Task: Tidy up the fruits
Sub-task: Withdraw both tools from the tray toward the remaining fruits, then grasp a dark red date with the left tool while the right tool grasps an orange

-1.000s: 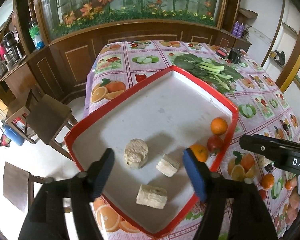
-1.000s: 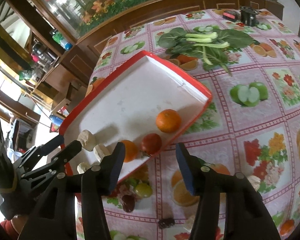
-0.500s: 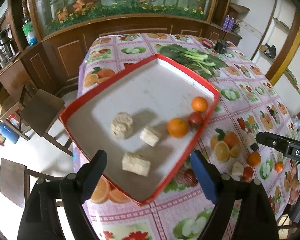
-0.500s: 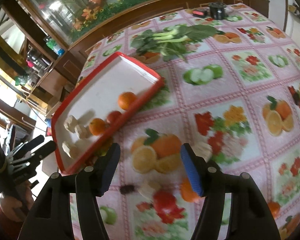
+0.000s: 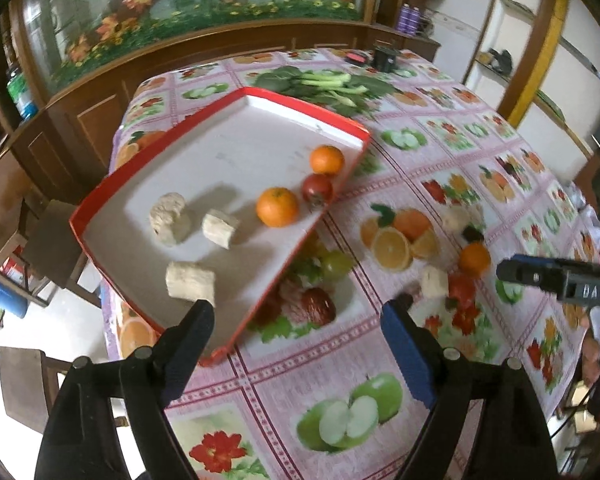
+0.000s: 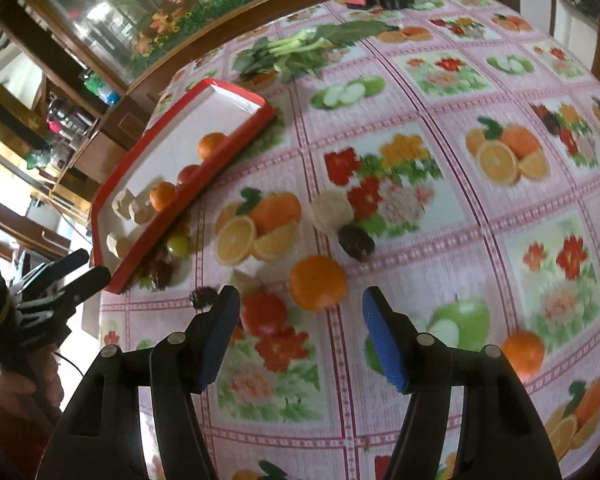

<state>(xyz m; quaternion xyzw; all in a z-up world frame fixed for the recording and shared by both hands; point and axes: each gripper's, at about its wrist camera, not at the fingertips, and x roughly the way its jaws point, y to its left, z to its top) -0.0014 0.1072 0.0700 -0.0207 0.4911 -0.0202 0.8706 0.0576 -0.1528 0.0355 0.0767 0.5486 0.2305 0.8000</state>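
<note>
Fruits: two oranges [image 5: 278, 207] [image 5: 326, 159] and a red fruit [image 5: 317, 188] lie along the right rim of the red tray [image 5: 348, 126]; three pale chunks [image 5: 190, 280] lie nearer its left side.
Loose fruit: an orange [image 6: 318, 283], a tomato [image 6: 265, 313], a dark fruit [image 6: 355, 242] and a pale chunk [image 6: 332, 209] sit on the tabletop [image 6: 480, 216], right of the tray.
Left gripper [image 5: 298, 344]: jaws wide apart and holding nothing, hovering over the tray's near corner.
Right gripper [image 6: 300, 336]: jaws wide apart, gripping nothing; the tomato and orange lie just beyond the tips.
Edges: the tray's left side reaches the tabletop edge, above a chair [image 5: 52, 240].
Open room: bare patterned cloth spreads right of the loose fruit; leafy greens [image 6: 300, 46] lie at the far end, well apart.
</note>
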